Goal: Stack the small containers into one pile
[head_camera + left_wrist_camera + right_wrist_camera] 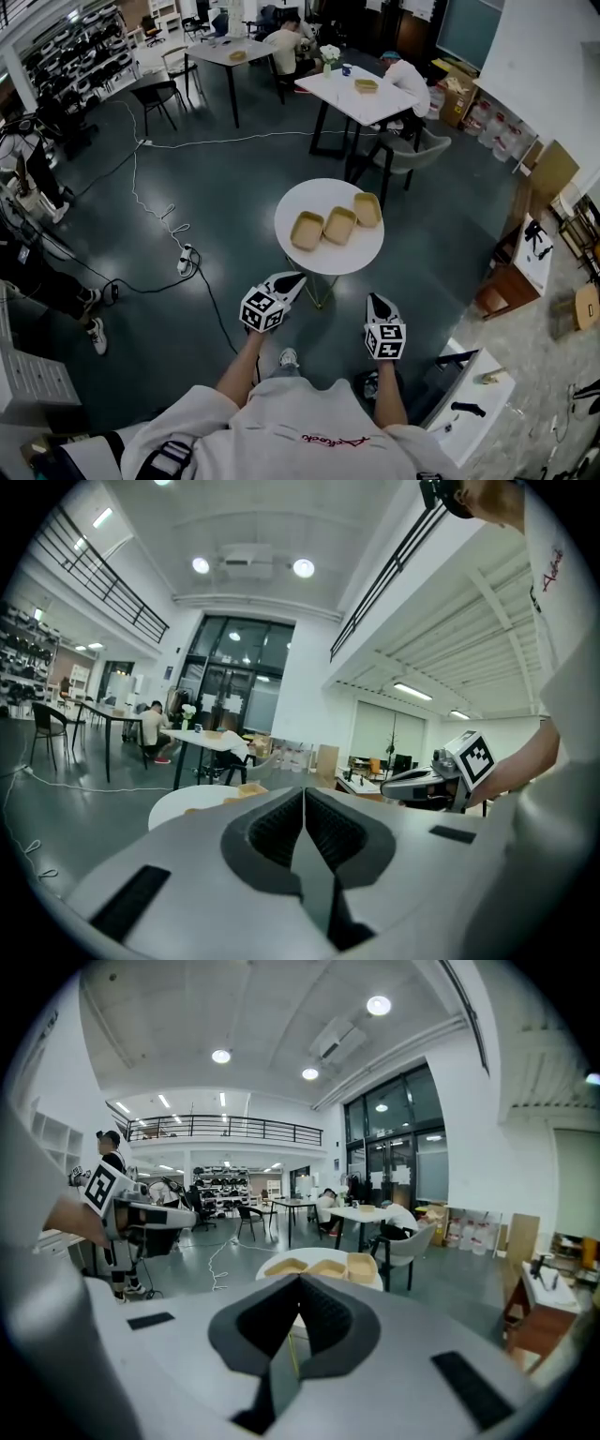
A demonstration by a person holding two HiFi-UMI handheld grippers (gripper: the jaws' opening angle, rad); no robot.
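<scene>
Three small tan containers sit side by side on a round white table (291,202): the left container (307,231), the middle container (339,225) and the right container (367,209). They also show past the right jaws as the left container (286,1267), the middle container (328,1267) and the right container (363,1265). My left gripper (295,278) (304,791) is held short of the table's near edge, shut and empty. My right gripper (375,298) (300,1280) hangs beside it, a little nearer to me, also shut with nothing in it. Neither touches the table.
White cables and a power strip (186,259) lie on the dark floor to the left. Farther back, people sit at two tables (356,89) with chairs (412,150) around them. A wooden cabinet (520,267) and a white bench (473,398) stand at the right.
</scene>
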